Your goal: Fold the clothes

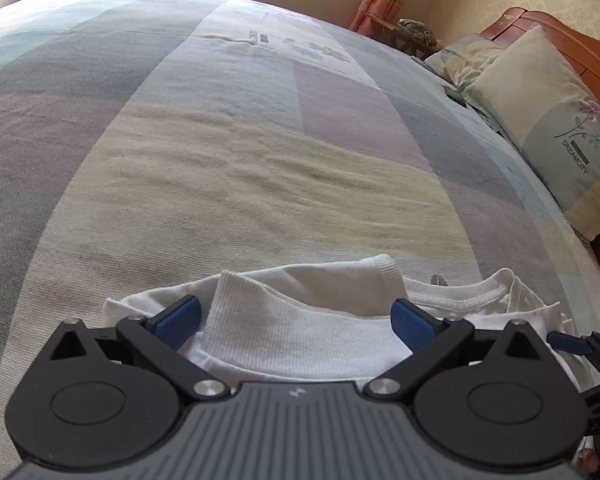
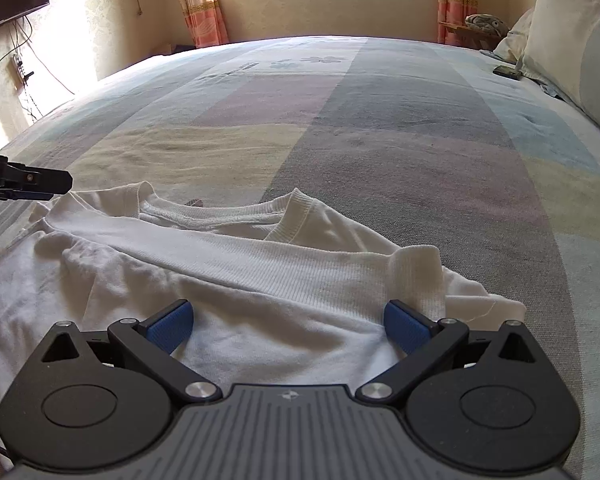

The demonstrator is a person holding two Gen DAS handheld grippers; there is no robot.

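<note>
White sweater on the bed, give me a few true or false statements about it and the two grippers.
1. The white sweater lies on a striped bedspread. True.
2. The left gripper is shut on a sleeve. False: its fingers stand wide apart, cloth lying between them.
3. The right gripper is open. True.
4. The sweater is neatly folded into a square. False: it lies rumpled, collar showing.
5. A pillow sits at the bed's right side. True.
</note>
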